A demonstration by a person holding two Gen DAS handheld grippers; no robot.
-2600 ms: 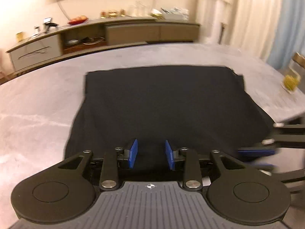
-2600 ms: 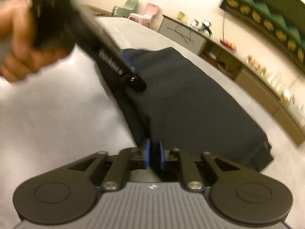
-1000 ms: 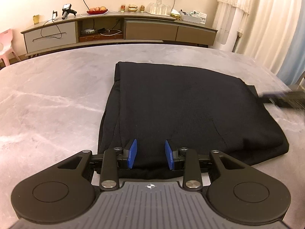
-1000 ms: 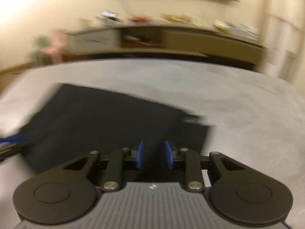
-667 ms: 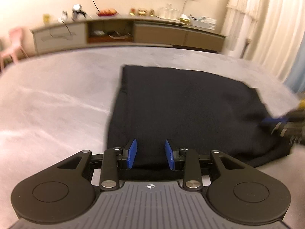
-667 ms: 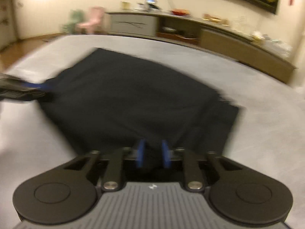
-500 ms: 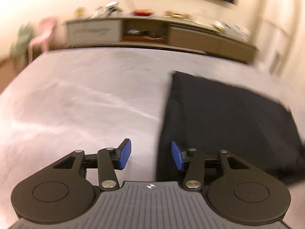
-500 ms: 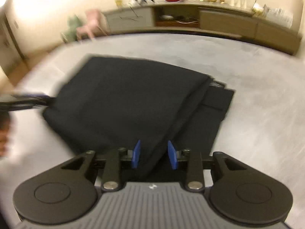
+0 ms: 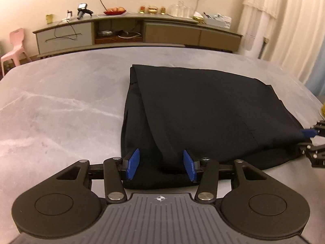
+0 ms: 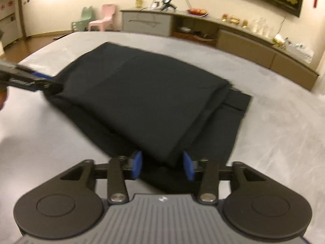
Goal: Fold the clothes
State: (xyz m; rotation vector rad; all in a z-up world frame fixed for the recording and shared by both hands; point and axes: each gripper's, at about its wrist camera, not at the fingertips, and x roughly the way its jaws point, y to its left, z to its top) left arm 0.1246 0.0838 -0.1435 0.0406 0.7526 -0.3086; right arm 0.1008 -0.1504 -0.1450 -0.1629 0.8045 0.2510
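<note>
**Inspector:** Where is the garment, and what are your grippers doing?

**Operator:** The black garment [image 9: 203,111] lies folded on the grey table [image 9: 61,101], centre to right of the left wrist view. My left gripper [image 9: 160,165] is at the near-left corner, jaws opening, cloth between them but the pads clear of it. My right gripper [image 10: 162,164] is the same at the near corner in its own view: opening, gripping nothing.

**Inspector:** Risks?

**Operator:** I judge a grab could catch only the top layer and drag the fold apart; the lower layers stick out unevenly at the right of the right wrist view.

**Inspector:** Obstructions?

**Operator:** None near. The sideboard [image 9: 142,32] and pink chair [image 9: 14,46] stand well apart, along the top of the frame.
</note>
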